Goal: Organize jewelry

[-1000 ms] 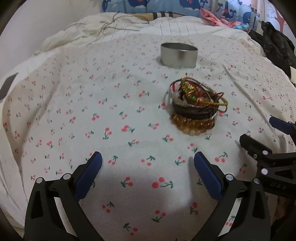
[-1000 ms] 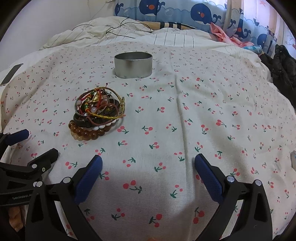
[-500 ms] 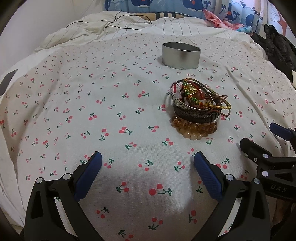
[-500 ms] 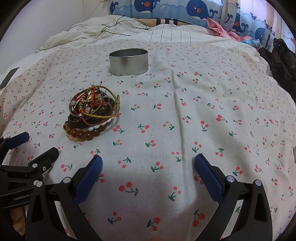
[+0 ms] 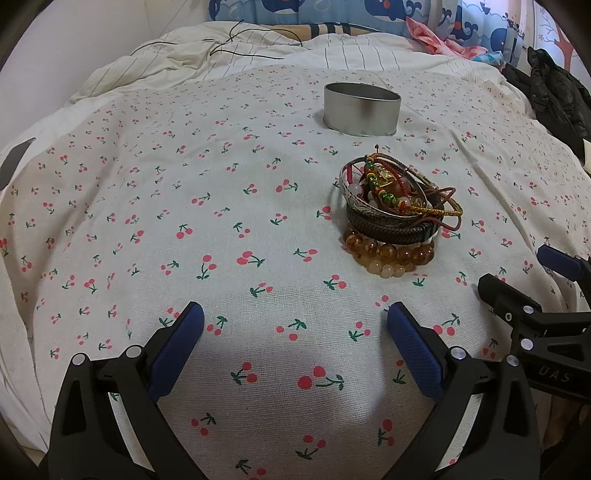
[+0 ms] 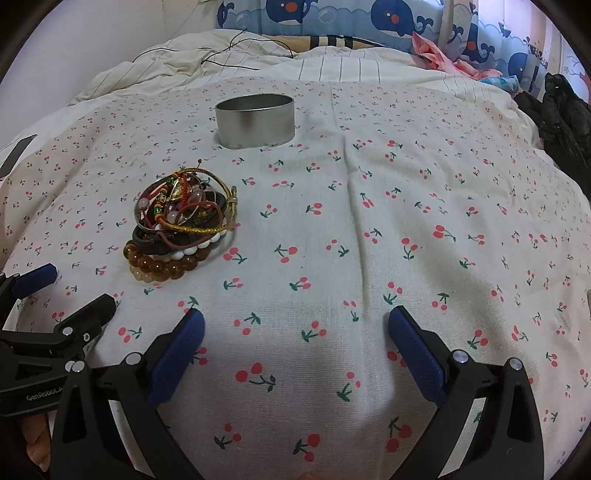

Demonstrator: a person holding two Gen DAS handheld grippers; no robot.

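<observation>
A pile of bracelets (image 5: 399, 214) (image 6: 181, 229) lies on the cherry-print cloth (image 5: 184, 221) (image 6: 406, 221): amber beads at the bottom, a dark leather band, a silver bangle, red and gold cords on top. Behind it stands a round silver tin (image 5: 362, 109) (image 6: 255, 120), open at the top. My left gripper (image 5: 295, 325) is open and empty, low over the cloth, with the pile ahead to its right. My right gripper (image 6: 295, 325) is open and empty too, the pile ahead to its left. Each gripper shows at the edge of the other's view.
The cloth covers a bed with a striped duvet (image 6: 258, 62) and a thin black cable (image 5: 236, 48) at the back. Whale-print curtains (image 6: 369, 18) hang behind. Dark clothing (image 5: 554, 99) lies at the right edge. A dark flat object (image 5: 14, 158) sits at the left edge.
Both grippers have crept forward toward the pile and tin, which now look slightly nearer. Both stay open and nothing on the cloth has moved.
</observation>
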